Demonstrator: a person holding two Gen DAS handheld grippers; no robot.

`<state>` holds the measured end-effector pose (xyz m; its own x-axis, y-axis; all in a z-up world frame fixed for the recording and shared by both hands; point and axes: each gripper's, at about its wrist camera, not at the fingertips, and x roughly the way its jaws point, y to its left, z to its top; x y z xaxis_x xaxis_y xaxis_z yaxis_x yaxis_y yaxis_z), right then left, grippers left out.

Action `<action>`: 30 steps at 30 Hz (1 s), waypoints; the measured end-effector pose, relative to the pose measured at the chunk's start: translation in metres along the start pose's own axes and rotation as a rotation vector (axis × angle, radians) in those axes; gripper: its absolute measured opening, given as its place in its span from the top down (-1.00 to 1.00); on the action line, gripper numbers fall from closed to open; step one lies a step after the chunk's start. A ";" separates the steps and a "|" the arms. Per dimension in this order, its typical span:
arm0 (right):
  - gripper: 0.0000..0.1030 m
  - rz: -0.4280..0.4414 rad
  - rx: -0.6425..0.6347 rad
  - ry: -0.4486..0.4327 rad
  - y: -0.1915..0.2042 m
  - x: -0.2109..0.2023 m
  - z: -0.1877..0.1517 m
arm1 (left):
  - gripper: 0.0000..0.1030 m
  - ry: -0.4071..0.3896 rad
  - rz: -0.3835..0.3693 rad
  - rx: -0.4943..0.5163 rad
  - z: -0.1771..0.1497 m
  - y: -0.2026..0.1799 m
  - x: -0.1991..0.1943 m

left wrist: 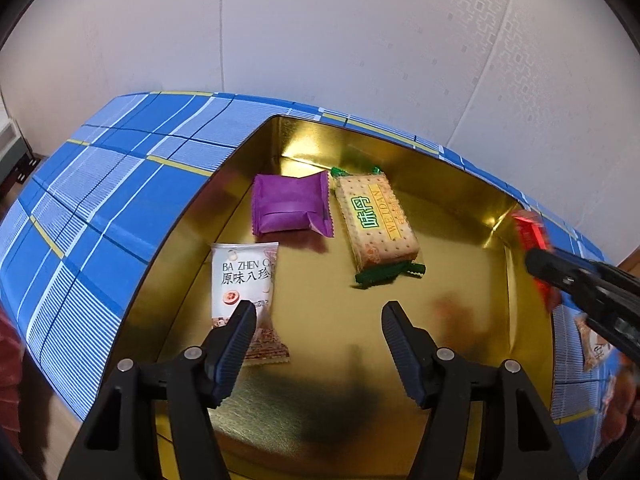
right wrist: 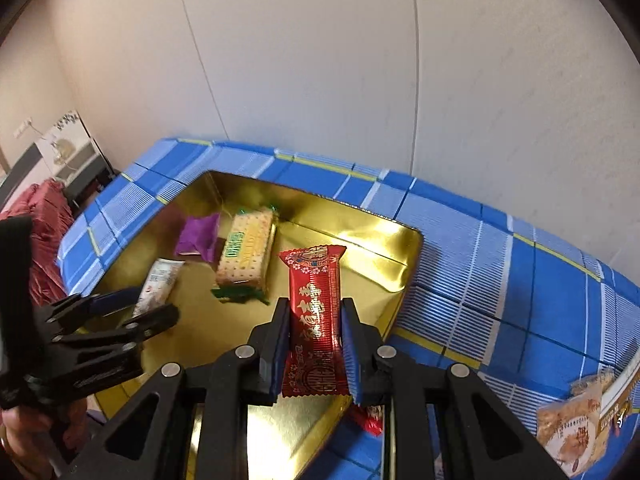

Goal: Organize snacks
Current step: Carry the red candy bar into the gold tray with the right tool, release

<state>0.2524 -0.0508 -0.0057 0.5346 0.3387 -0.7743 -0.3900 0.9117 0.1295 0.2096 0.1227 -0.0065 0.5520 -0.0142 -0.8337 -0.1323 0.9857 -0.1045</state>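
Pale textured wall point(left wrist: 360, 40) behind; dark red fabric point(right wrist: 48, 216), perhaps bedding, at left.

Bright indoor light, glare on the gold tin point(left wrist: 460, 184), fisheye-bent edges with dark corners, slight motion blur

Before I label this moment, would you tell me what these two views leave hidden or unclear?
- White packet: lower part hidden behind a left gripper finger, left wrist view.
- Red packet: blurred and half hidden by the right gripper in the left wrist view.
- Snack at the right edge: cut off by the rim, right wrist view.
- Small red wrapper: mostly under the right gripper.
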 end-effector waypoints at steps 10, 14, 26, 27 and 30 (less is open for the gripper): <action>0.53 -0.067 -0.034 0.115 0.017 0.048 0.023 | -0.28 0.009 -0.009 -0.017 -0.002 0.002 -0.001; 0.53 -0.097 -0.055 0.152 0.026 0.066 0.031 | -0.29 0.003 -0.008 -0.017 -0.001 0.002 -0.002; 0.35 -0.064 0.049 0.110 0.016 0.070 0.051 | -0.29 0.008 -0.017 -0.035 0.000 0.005 -0.001; 0.35 -0.052 0.059 0.089 0.012 0.062 0.049 | -0.29 0.008 -0.020 -0.034 0.000 0.004 -0.001; 0.35 -0.048 0.087 0.030 -0.004 0.035 0.040 | -0.31 0.008 -0.024 -0.030 -0.001 0.002 -0.001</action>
<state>0.3023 -0.0329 -0.0088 0.5280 0.2880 -0.7989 -0.2972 0.9439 0.1439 0.2079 0.1240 -0.0068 0.5492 -0.0393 -0.8348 -0.1439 0.9795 -0.1407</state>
